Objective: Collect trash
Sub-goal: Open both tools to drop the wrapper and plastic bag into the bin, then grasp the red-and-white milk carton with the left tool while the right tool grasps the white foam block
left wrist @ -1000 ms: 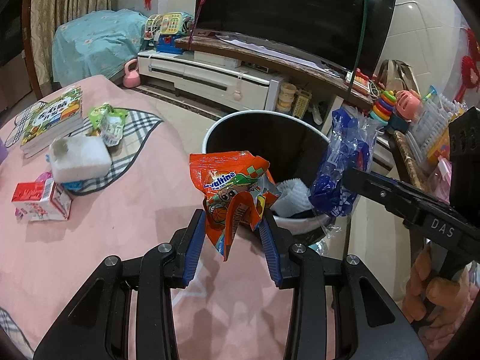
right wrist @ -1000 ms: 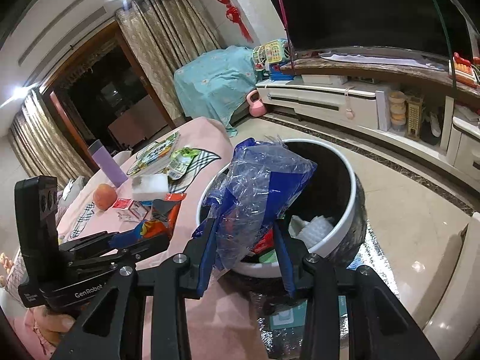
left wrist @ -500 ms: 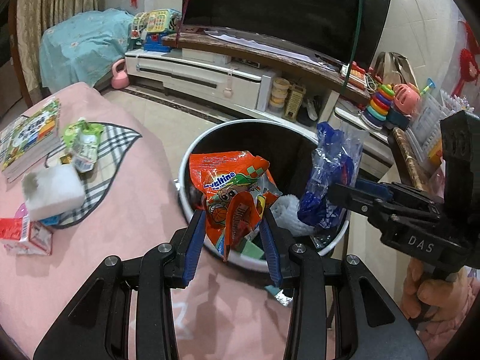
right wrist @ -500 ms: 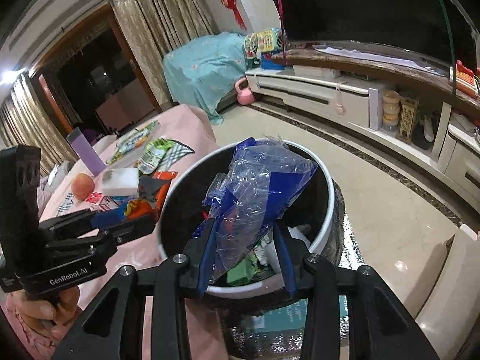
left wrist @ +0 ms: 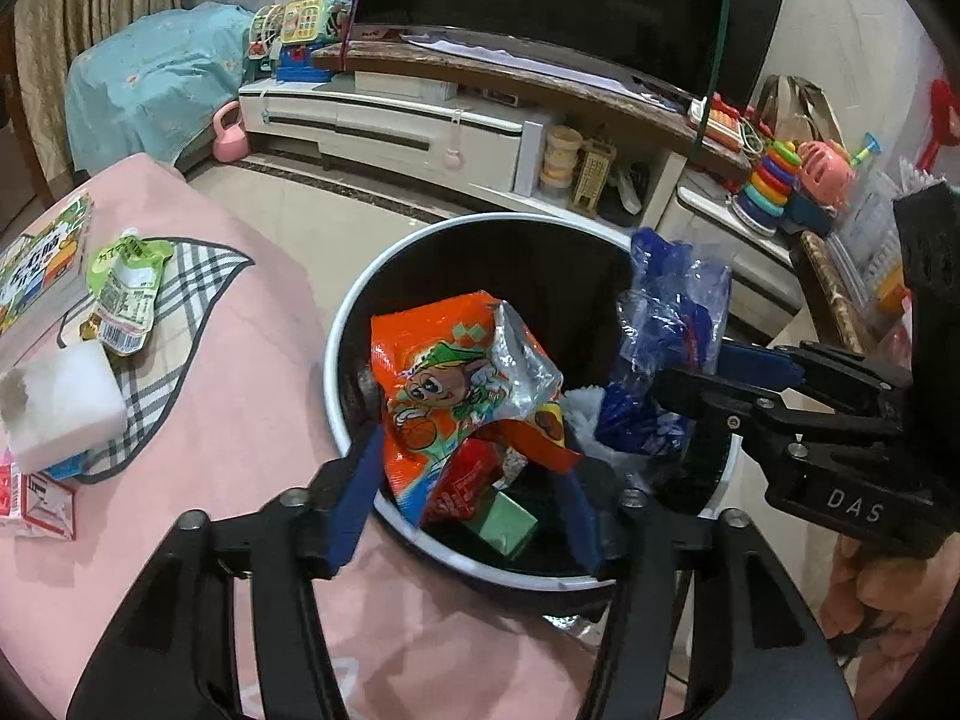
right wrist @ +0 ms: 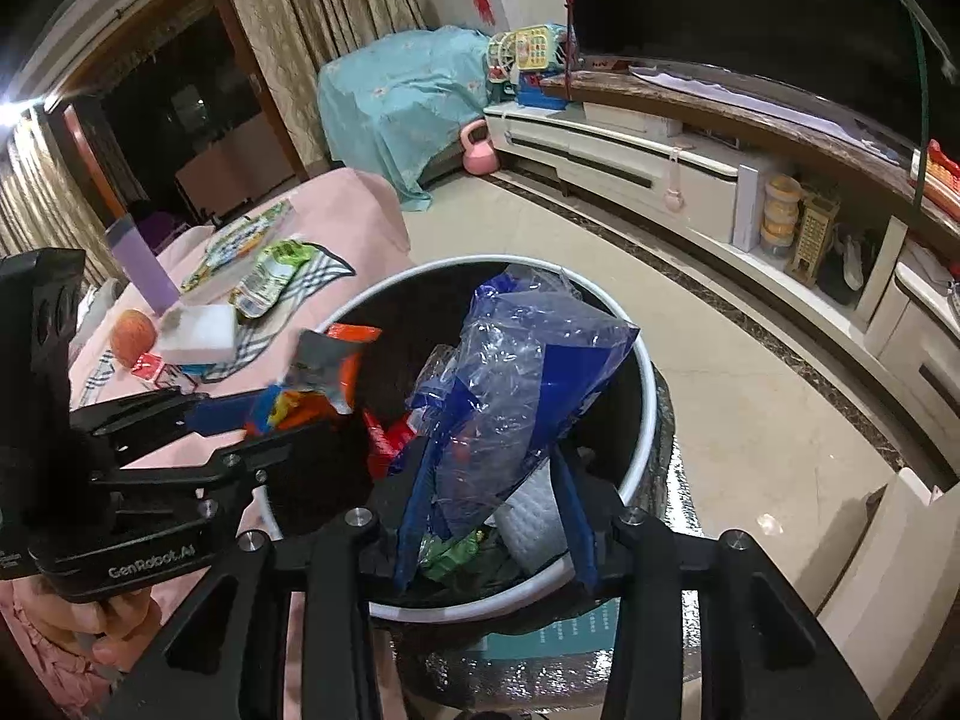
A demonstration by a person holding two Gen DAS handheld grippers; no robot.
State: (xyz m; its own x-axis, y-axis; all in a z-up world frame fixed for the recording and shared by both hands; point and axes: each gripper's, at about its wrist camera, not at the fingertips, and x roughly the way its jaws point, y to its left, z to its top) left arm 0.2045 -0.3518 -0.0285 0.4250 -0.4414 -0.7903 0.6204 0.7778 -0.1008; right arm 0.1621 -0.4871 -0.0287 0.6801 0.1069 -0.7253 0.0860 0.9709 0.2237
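A black bin with a white rim [left wrist: 341, 341] [right wrist: 649, 414] stands beside the pink table, with trash inside. My left gripper [left wrist: 468, 483] [right wrist: 240, 414] hangs over the near rim and its jaws are opening. The orange snack wrapper [left wrist: 444, 384] [right wrist: 327, 369] sits loose and tilted between the spread blue pads, sagging into the bin. My right gripper [right wrist: 492, 498] [left wrist: 714, 375] is over the bin's right side. Its jaws are starting to open, but the crumpled blue plastic bag [right wrist: 522, 372] [left wrist: 666, 324] still stands upright, pinched between the pads.
On the pink table [left wrist: 240, 420] lie a white foam block [left wrist: 60, 405], a green pouch [left wrist: 123, 294], a book [left wrist: 36, 264] and a red-white carton [left wrist: 30, 498]. A purple bottle [right wrist: 141, 267] and an orange fruit [right wrist: 133, 330] stand farther back. A TV cabinet [left wrist: 390, 120] lines the wall.
Both grippers have come forward until they hang over the bin. The left jaws have widened and the orange wrapper has tipped over and slumped. The blue bag stays between the right pads.
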